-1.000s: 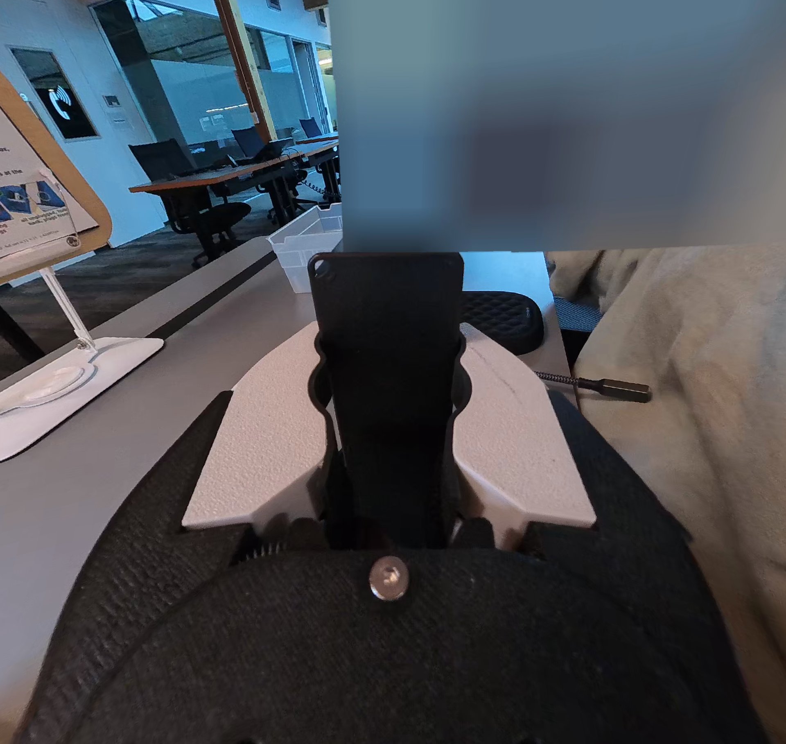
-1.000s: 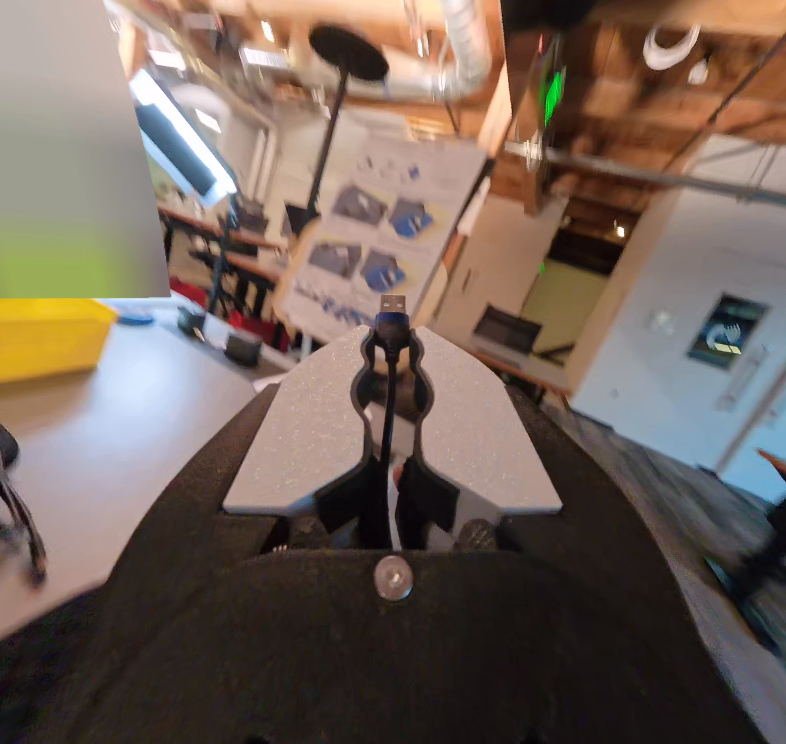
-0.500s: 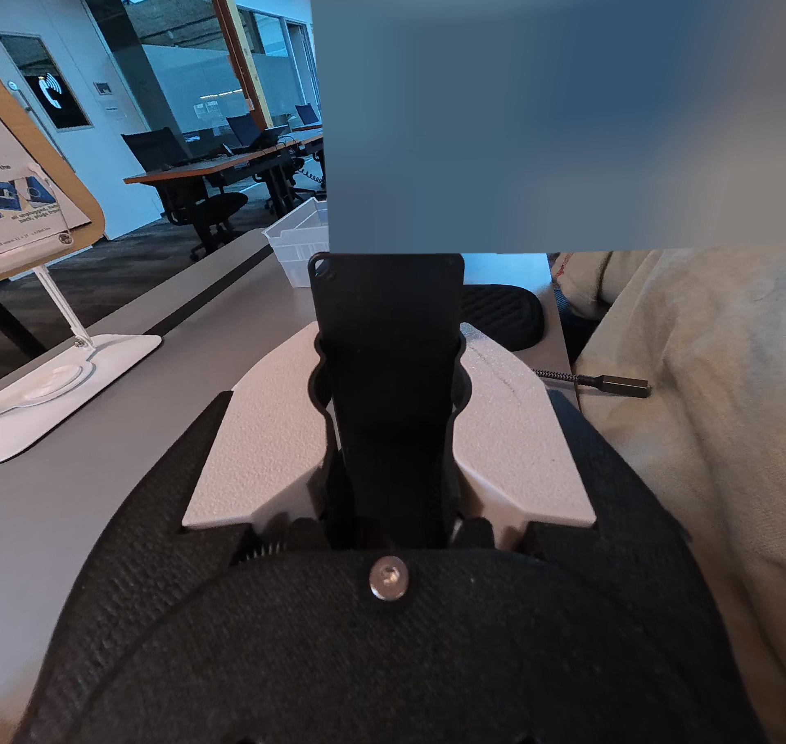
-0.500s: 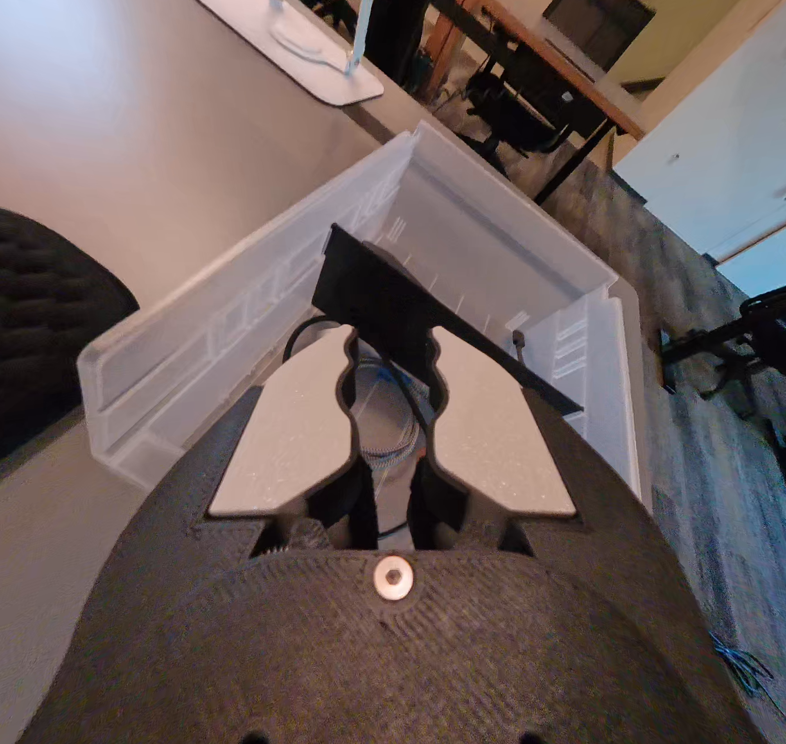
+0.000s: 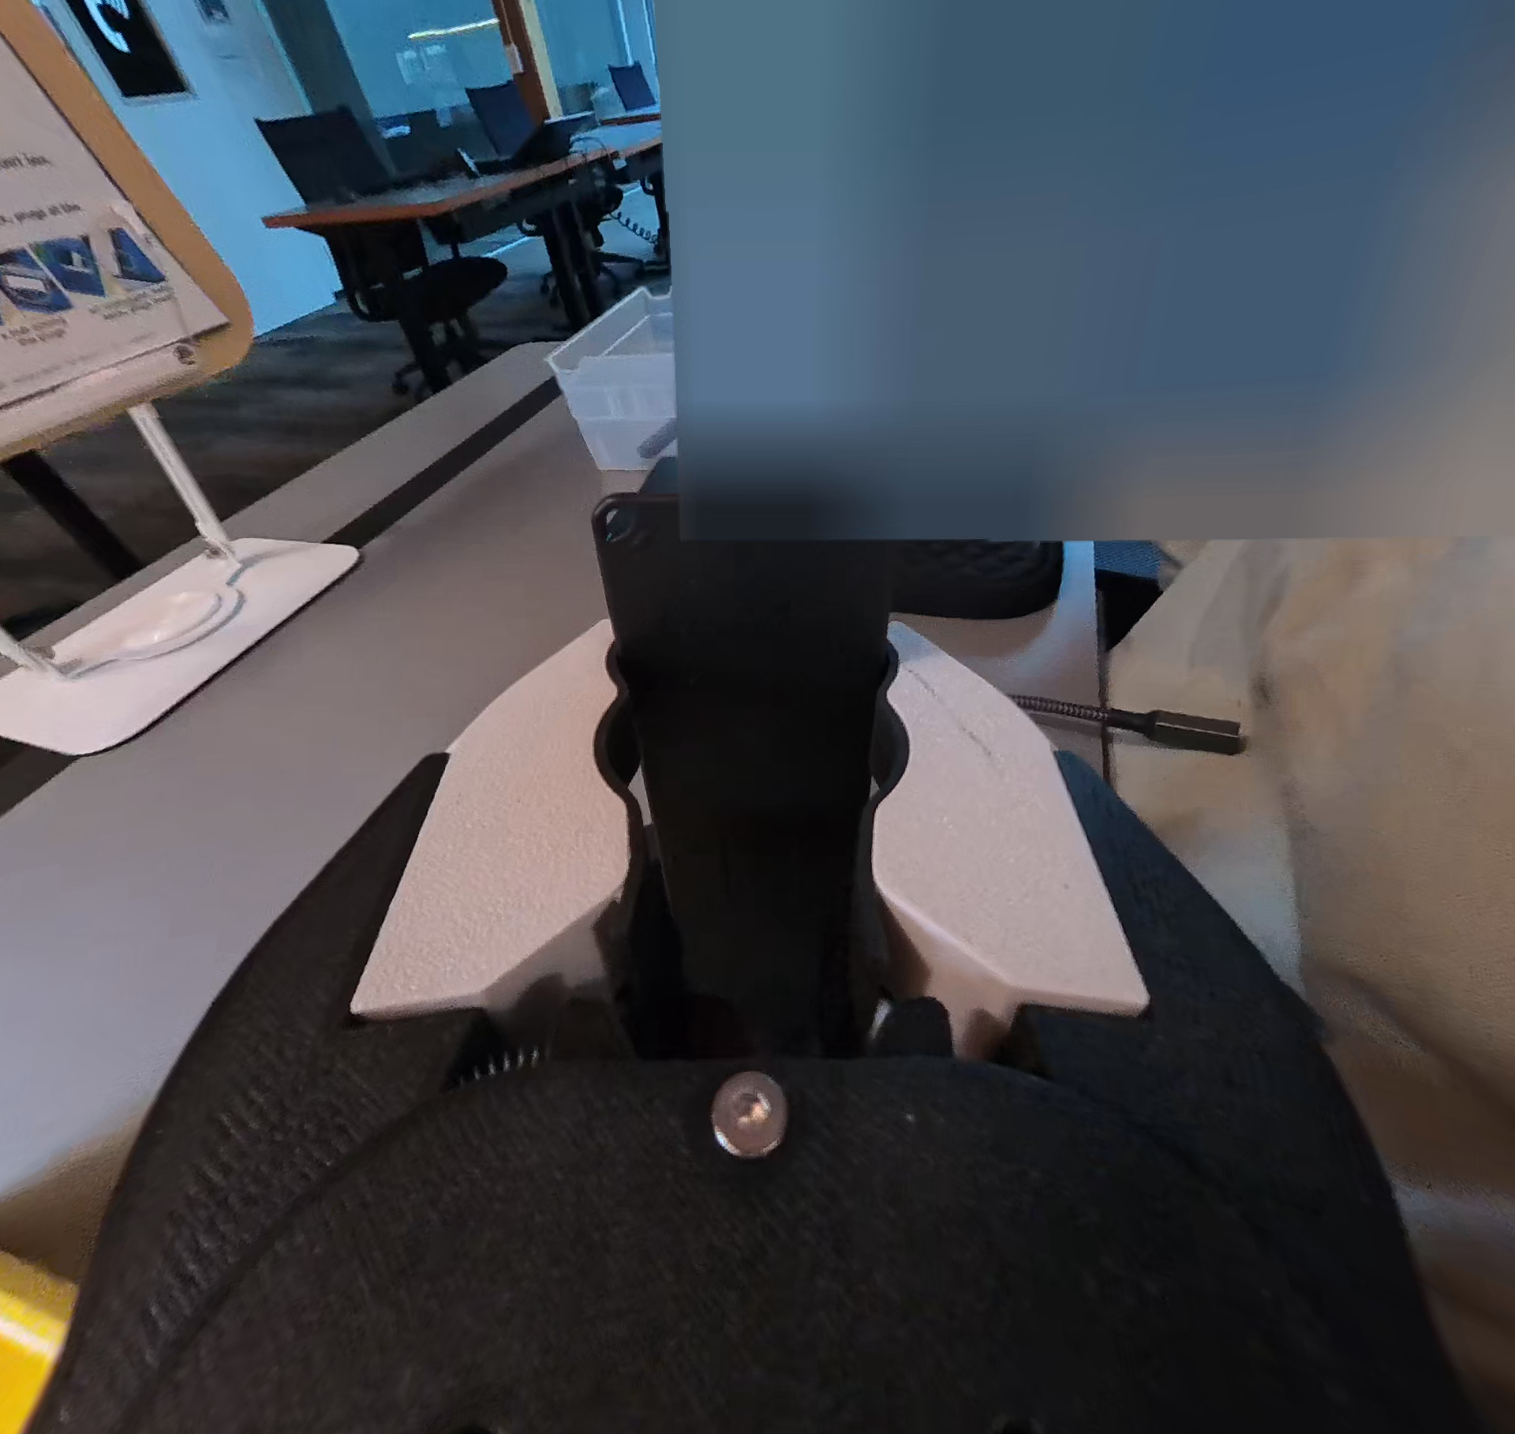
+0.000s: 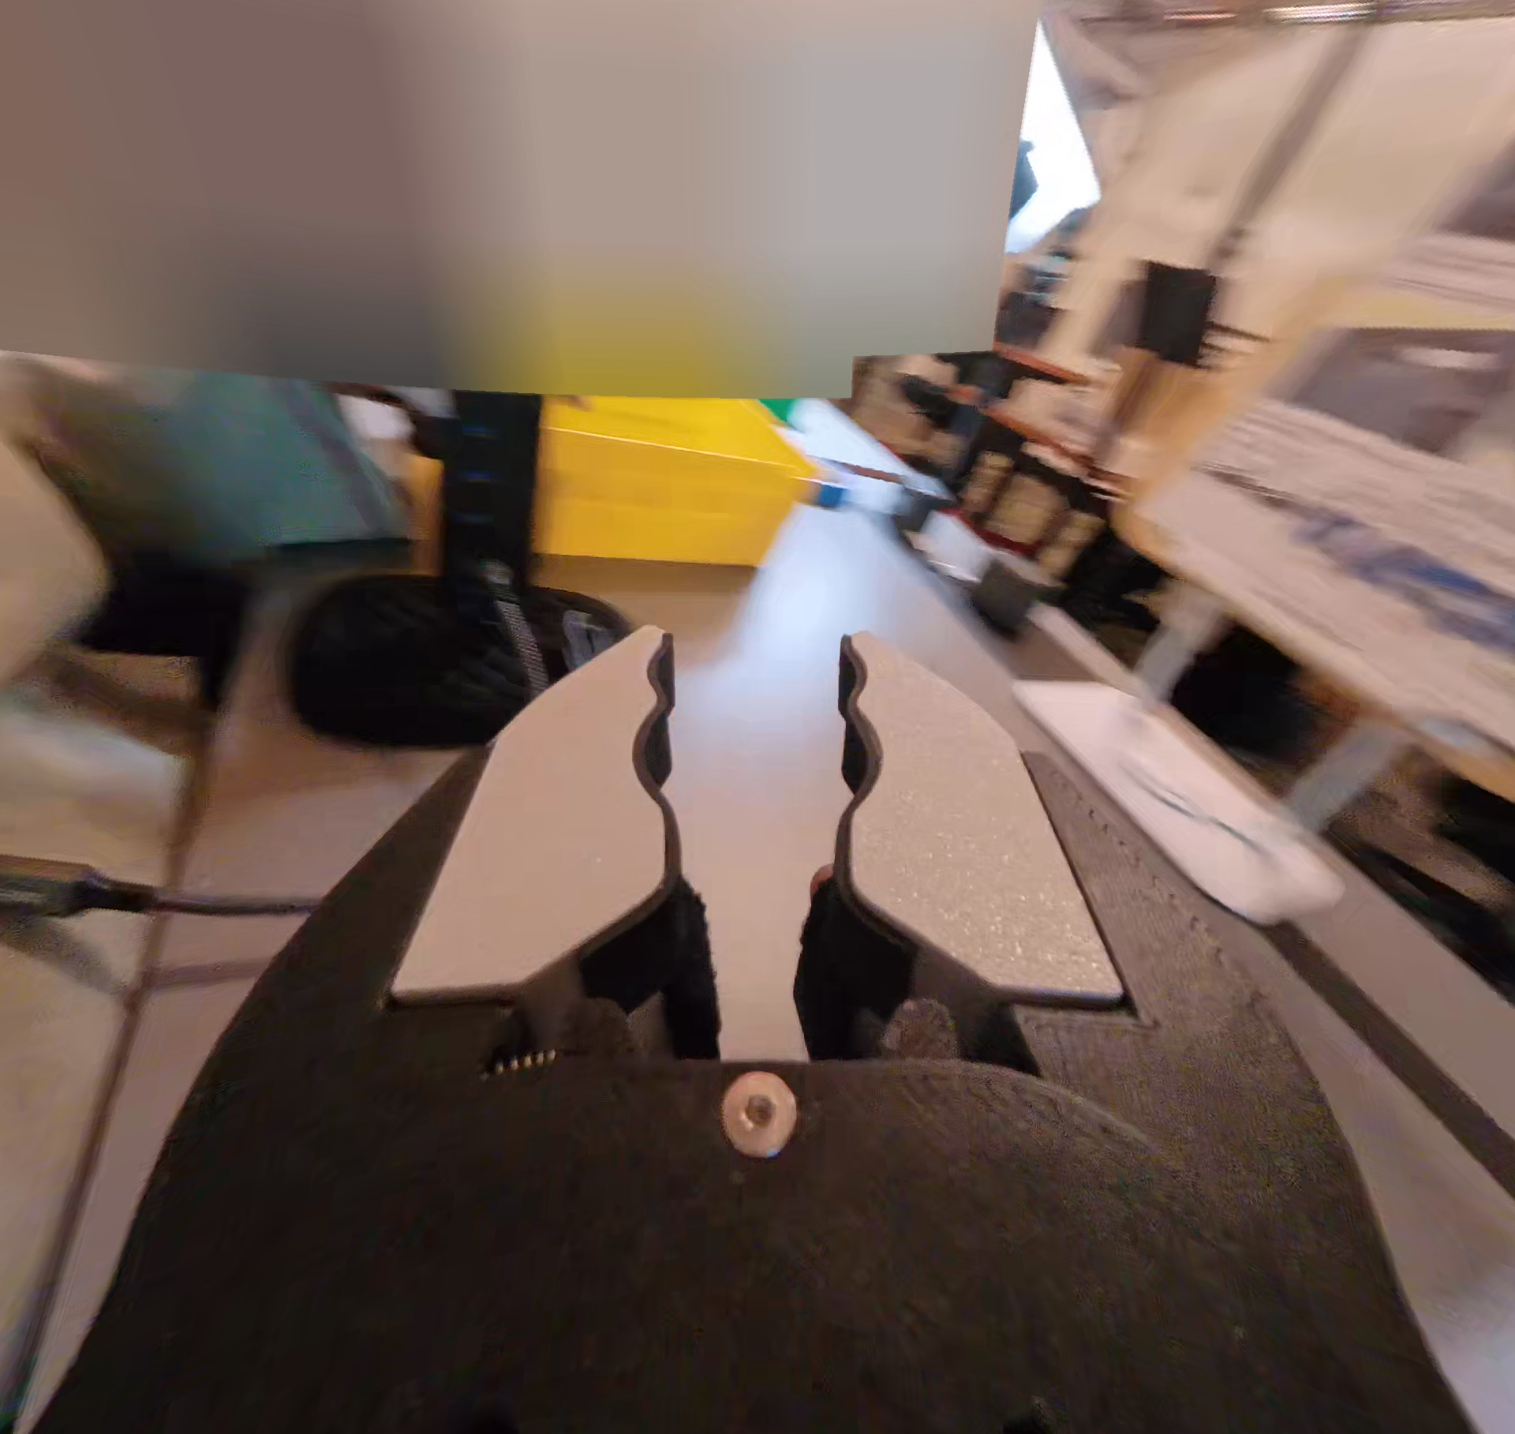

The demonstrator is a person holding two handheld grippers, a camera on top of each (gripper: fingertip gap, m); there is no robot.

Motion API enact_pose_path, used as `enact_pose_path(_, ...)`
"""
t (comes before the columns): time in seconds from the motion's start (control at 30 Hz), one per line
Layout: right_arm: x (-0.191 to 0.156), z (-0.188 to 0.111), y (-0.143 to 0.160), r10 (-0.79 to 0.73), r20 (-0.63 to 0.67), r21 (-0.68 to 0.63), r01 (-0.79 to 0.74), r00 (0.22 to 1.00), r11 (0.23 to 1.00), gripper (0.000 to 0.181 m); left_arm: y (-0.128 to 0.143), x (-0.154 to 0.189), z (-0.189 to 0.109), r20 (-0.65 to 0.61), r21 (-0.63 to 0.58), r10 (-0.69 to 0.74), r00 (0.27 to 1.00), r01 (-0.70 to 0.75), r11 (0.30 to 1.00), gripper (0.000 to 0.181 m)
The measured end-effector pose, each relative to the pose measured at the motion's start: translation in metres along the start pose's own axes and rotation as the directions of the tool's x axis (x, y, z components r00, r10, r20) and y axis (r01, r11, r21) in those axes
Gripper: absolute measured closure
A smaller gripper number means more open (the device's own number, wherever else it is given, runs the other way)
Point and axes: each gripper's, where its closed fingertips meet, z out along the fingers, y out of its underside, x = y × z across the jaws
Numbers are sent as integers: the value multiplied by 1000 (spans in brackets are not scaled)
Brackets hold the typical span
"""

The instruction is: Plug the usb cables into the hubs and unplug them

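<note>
The flat black rectangular USB hub stands clamped between the white fingers of the left gripper, above the grey table. A braided grey cable with a metal plug lies just right of it. The right gripper is spread apart and empty; beyond it a yellow plastic bin sits on the table.

Black hub upright, clamped mid-body; braided cable — unplugged — lies on the table's edge.
</note>
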Motion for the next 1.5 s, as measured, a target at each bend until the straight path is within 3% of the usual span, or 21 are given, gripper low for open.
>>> enact_pose_path(0.1,-66,70,8,-12,277,-12,16,961,1000,139,-2,0,-1,-27,63,-6,1000,8,998,127)
enact_pose_path(0.2,-112,118,24,-61,440,-47,91,896,995,141,-1,4,-2,-36,54,13,999,-11,998,127)
enact_pose_path(0.4,-156,160,49,-79,590,-138,197,803,971,148,3,9,-7,-42,40,-1,999,3,999,126)
enact_pose_path(0.5,-163,165,55,-79,612,-143,209,787,967,164,9,16,-8,-52,23,-5,999,6,1000,125)
enact_pose_path(0.63,-165,160,51,-56,631,-120,169,774,978,164,37,19,-3,-2,-92,80,997,-79,993,118)
enact_pose_path(0.77,-174,154,46,-42,677,-95,144,735,985,164,51,30,2,7,-118,157,988,-155,981,116)
enact_pose_path(1.03,-175,148,54,-90,729,-58,193,679,980,164,73,34,0,-54,-353,134,990,-144,924,117)
enact_pose_path(1.13,-171,149,56,-76,739,-66,185,669,981,164,75,31,3,-56,-367,113,992,-126,922,117)
enact_pose_path(1.23,-170,151,59,-44,680,-100,152,732,983,164,78,26,4,-22,-381,86,996,-88,921,117)
enact_pose_path(1.33,-171,147,62,-103,604,-100,203,790,974,164,80,30,5,-32,-402,109,993,-113,908,117)
enact_pose_path(1.5,-170,143,64,-120,693,-81,242,711,967,164,79,35,11,-92,-419,161,983,-184,889,117)
